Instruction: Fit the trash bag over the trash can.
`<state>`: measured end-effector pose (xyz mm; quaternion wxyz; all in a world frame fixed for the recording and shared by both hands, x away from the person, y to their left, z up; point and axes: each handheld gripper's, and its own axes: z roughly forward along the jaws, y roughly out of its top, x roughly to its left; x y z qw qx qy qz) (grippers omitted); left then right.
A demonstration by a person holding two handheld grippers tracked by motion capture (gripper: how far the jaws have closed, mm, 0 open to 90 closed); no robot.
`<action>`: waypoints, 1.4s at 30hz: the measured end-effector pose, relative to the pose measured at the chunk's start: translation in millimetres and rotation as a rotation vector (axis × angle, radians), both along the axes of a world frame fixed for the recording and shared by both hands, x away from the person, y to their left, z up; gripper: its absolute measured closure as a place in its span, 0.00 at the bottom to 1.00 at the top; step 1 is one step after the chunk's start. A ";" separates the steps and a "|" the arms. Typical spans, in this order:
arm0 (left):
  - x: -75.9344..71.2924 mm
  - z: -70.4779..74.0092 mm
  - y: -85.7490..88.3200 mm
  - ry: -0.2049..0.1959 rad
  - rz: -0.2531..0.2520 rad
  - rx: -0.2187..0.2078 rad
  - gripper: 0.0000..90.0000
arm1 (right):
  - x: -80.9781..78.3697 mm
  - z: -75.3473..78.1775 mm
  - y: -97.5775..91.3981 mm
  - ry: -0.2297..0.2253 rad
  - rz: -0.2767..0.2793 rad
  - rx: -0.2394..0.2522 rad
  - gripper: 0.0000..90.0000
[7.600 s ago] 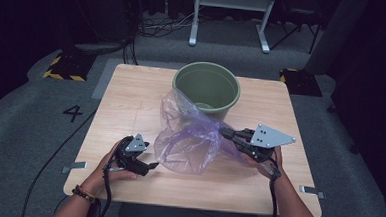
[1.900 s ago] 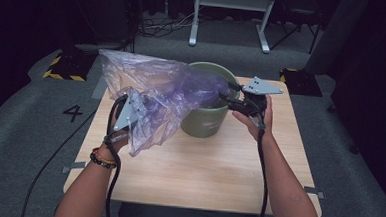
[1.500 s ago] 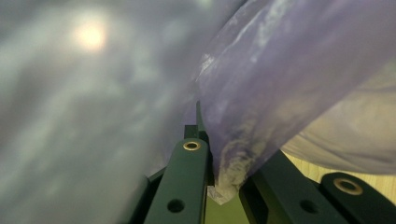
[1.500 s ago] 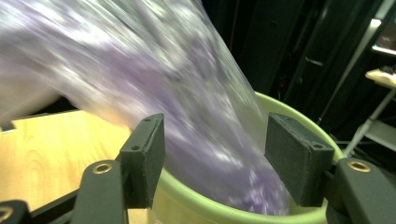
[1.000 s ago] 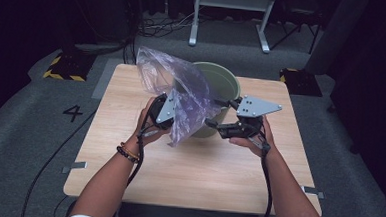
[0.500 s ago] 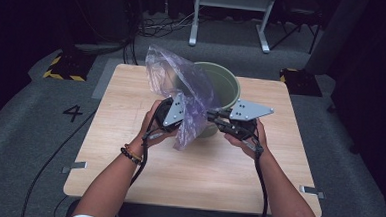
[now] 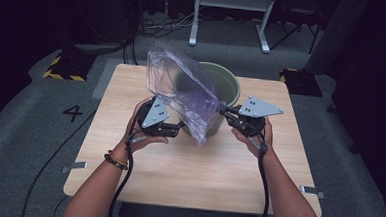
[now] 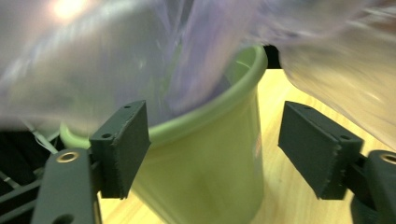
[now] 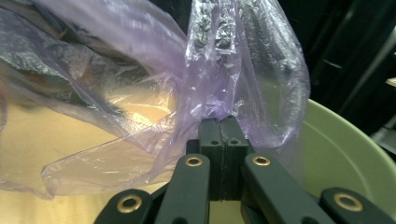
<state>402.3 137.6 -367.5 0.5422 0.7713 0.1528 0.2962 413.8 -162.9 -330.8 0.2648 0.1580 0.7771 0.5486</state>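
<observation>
The work in hand looks like lining the green bucket (image 7: 217,92) with the purple plastic bag (image 7: 184,90), and it appears to be at the stage of getting the bag's mouth over the rim. The bag hangs above and partly in front of the bucket, which stands at the far middle of the tabletop (image 7: 142,171). The right gripper (image 7: 227,113) has its jaws pressed fully together on a pinch of the film, just at the bucket's near rim. The left gripper (image 7: 180,129) has its jaws spread wide with nothing between them; in the left gripper view the bucket's wall and rim lie just beyond the pads, with the film billowing above. The next move probably calls for the left gripper to catch a free edge of the bag and draw it apart from the right one, so the opening spreads across the rim.
</observation>
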 end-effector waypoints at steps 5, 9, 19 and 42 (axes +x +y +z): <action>-11.4 1.5 14.6 0.004 -0.002 -0.031 0.23 | 5.4 -2.0 -5.3 -0.003 -0.053 -0.011 1.00; -28.0 10.9 17.7 -0.020 -0.027 -0.059 0.20 | 7.9 -4.7 -6.1 -0.009 -0.079 -0.025 1.00; -49.7 37.0 33.6 -0.065 -0.026 -0.132 0.19 | 6.8 -6.9 -5.3 -0.033 -0.116 -0.066 1.00; -34.0 56.6 11.2 -0.146 -0.056 -0.045 0.93 | -15.8 10.6 -32.7 0.007 -0.035 0.020 0.50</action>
